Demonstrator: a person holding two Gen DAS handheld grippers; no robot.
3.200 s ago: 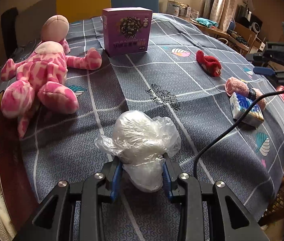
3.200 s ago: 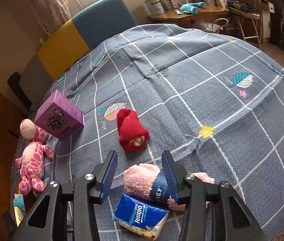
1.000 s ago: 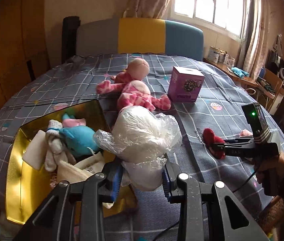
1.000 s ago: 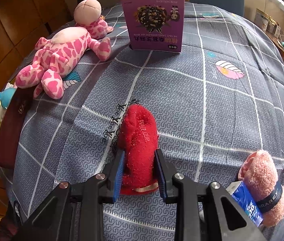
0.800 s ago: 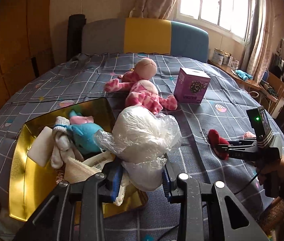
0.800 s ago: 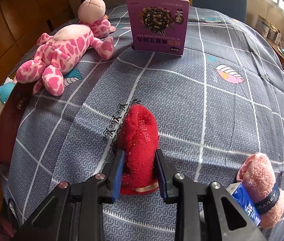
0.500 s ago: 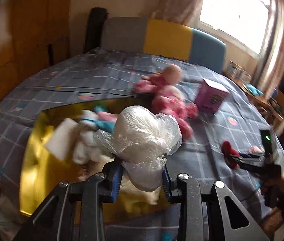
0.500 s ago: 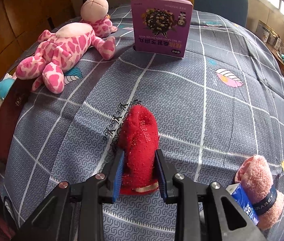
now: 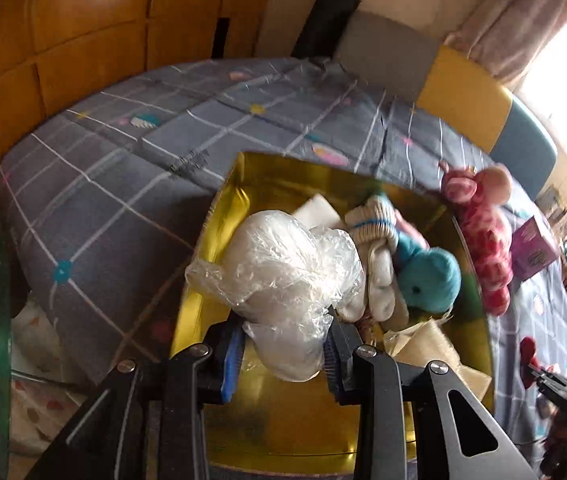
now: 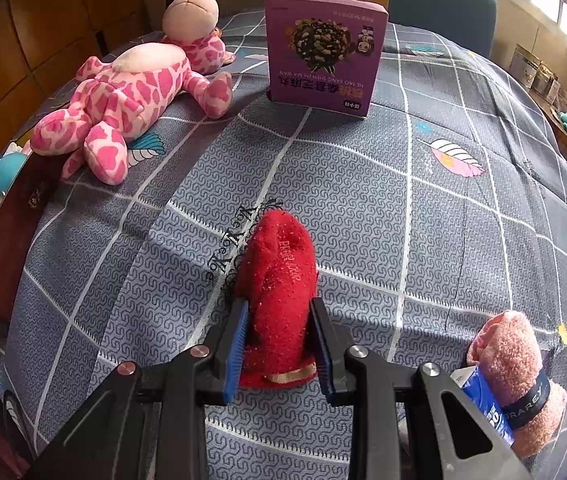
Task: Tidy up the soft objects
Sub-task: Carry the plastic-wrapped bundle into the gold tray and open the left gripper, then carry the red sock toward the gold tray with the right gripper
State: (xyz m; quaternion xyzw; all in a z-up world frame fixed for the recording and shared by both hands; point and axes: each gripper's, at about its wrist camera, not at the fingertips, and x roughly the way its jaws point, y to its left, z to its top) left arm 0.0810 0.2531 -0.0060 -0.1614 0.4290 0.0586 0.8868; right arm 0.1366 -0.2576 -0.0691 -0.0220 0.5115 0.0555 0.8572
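My left gripper (image 9: pixel 283 350) is shut on a clear plastic bag of white stuffing (image 9: pixel 283 276) and holds it over the near left part of a gold box (image 9: pixel 219 240). The box holds a blue teddy (image 9: pixel 429 278), white rolled socks (image 9: pixel 375 220) and a cream cloth (image 9: pixel 427 344). My right gripper (image 10: pixel 279 340) is shut on a red fuzzy sock (image 10: pixel 279 284) that lies on the grey patterned bedspread (image 10: pixel 403 200). A pink spotted plush (image 10: pixel 131 92) lies beside the box; it also shows in the left wrist view (image 9: pixel 483 232).
A purple carton (image 10: pixel 323 48) stands at the far side of the bedspread. A rolled pink towel with a dark band (image 10: pixel 519 376) and a blue tissue pack (image 10: pixel 483 404) lie at the near right. The box's dark red wall (image 10: pixel 7 248) is at the left. Wooden panelling (image 9: pixel 83 20) stands behind.
My left gripper has swung left with the bag, from beside the gold box to above its inside, now looking down into it. The right gripper has stayed shut on the red sock.
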